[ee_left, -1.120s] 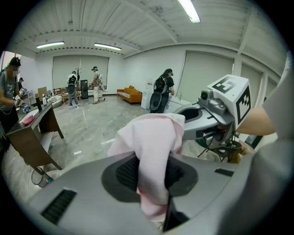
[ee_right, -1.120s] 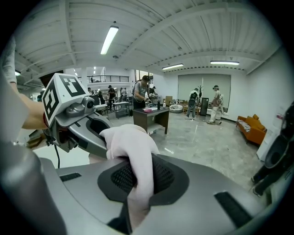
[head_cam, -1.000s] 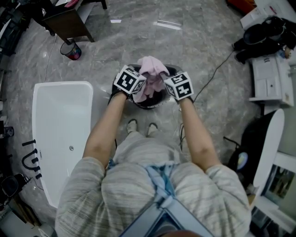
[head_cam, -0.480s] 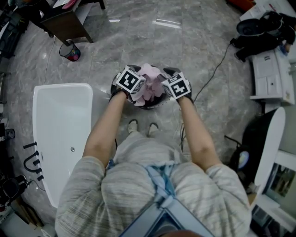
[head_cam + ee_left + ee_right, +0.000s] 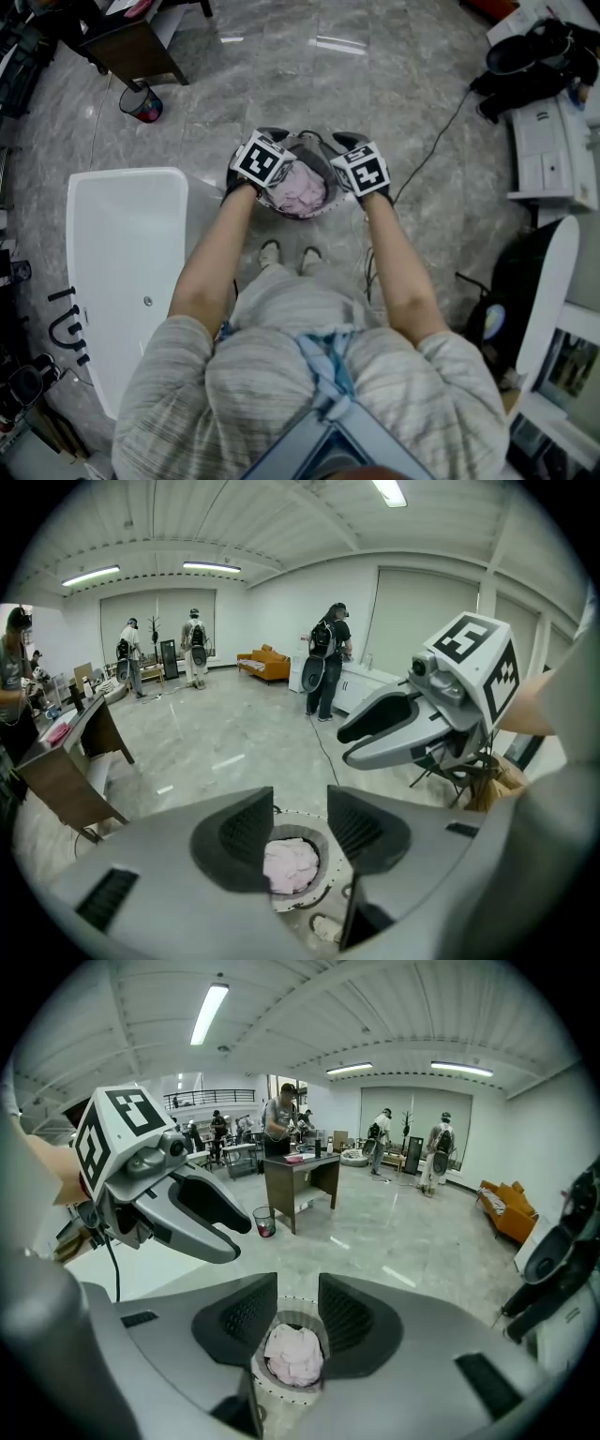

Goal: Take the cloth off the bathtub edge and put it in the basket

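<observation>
Cloth (image 5: 298,190), pink and bunched, lay inside the round basket (image 5: 302,215), directly below and between the left tool (image 5: 300,810) and right tool (image 5: 298,1303), equally near both, whose jaws had just been opening and stood partly apart, holding nothing.

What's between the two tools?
In the head view, the crumpled pink cloth in the round dark basket lies between the left tool and right tool; their jaws have just been opening, empty.
</observation>
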A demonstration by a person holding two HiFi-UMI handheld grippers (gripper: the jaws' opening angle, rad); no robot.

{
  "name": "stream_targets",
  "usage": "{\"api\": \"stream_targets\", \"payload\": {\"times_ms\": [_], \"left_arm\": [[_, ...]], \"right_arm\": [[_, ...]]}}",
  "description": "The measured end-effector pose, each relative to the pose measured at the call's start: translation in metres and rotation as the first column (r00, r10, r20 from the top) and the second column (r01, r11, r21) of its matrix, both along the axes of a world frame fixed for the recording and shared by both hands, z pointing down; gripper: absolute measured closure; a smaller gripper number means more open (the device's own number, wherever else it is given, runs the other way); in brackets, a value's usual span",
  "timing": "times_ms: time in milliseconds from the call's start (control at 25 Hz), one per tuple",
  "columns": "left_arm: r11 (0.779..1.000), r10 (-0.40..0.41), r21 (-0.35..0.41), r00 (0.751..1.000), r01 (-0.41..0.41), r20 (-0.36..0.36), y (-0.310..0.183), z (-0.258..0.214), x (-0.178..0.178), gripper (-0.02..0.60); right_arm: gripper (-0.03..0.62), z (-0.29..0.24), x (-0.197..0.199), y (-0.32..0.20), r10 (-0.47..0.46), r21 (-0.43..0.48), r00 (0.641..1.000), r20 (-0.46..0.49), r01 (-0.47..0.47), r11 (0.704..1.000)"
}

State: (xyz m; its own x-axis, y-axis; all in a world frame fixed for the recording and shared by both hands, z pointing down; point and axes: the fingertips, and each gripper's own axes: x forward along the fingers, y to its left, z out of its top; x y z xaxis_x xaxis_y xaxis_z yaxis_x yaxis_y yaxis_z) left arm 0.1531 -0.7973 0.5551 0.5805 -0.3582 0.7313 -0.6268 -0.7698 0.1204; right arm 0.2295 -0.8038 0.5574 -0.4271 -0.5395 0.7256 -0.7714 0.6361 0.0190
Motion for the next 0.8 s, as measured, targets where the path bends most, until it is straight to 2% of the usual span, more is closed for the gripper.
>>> {"api": "stream_targets", "payload": {"times_ms": [320, 480, 800], "left_arm": [[1.0, -0.005, 0.013, 1.0, 0.005, -0.012, 0.001, -0.005, -0.002, 0.419], [0.999, -0.027, 0.02, 0.999, 0.028, -0.046, 0.0, -0.01, -0.002, 0.419], [1.0, -0.014, 0.004, 0.996, 0.015, -0.086, 0.01, -0.011, -0.002, 0.419]], "right_arm": [[0.483, -0.008, -0.009, 0.006, -0.003, -0.007, 0.999, 0.035, 0.004, 1.0], [0.484, -0.01, -0.015, 0.008, -0.014, -0.003, 0.998, 0.069, 0.014, 1.0], [0.484, -0.004, -0.02, 0.016, -0.028, -0.014, 0.996, 0.082, 0.03, 0.999]]}}
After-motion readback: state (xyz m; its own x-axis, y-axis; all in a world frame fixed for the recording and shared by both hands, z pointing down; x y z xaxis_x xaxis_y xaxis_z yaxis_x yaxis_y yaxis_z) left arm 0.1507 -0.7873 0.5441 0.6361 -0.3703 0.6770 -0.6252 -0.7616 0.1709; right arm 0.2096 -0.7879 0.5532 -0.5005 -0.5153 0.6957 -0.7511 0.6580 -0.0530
